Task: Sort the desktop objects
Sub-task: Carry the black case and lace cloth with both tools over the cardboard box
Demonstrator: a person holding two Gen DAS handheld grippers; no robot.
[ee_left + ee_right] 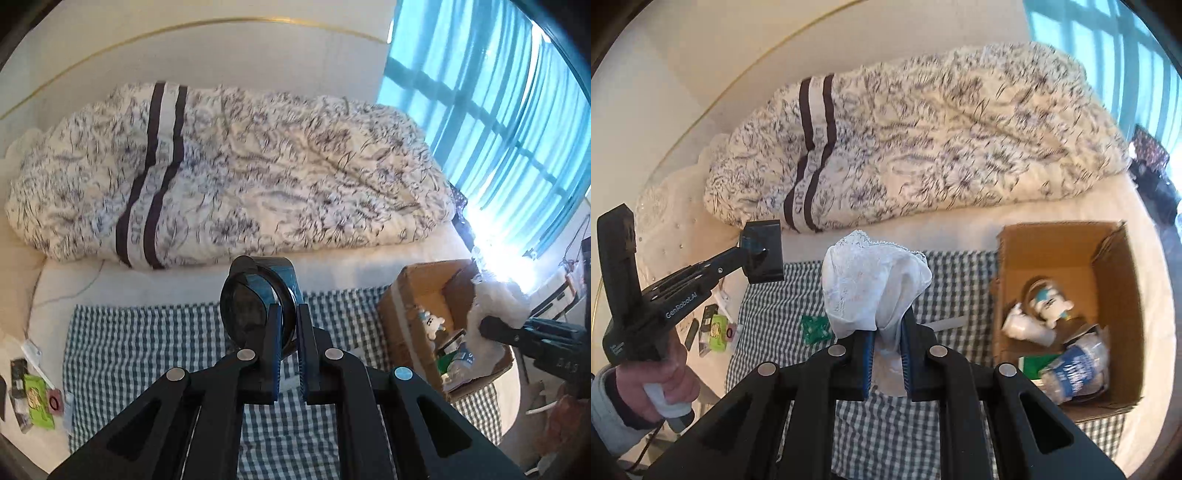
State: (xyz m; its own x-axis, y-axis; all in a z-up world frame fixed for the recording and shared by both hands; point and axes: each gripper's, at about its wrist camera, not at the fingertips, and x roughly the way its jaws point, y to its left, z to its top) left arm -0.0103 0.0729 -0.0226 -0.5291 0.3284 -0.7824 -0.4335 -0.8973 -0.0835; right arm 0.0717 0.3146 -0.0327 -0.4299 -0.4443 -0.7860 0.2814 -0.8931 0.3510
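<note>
A checked cloth (768,306) covers the bed at lower centre. The right gripper (888,347) pinches a white lace cloth (871,280); the left gripper (288,332) clamps a black tape roll (255,310). Carry each over the cardboard box (1067,240) at right before releasing.

A bed (332,266) with a cream sheet fills the room. A rumpled floral duvet (258,177) with two dark stripes lies along its far side against a plain cream wall (221,51). On the right, blue curtains (498,92) cover a window, with bright daylight glaring through.
</note>
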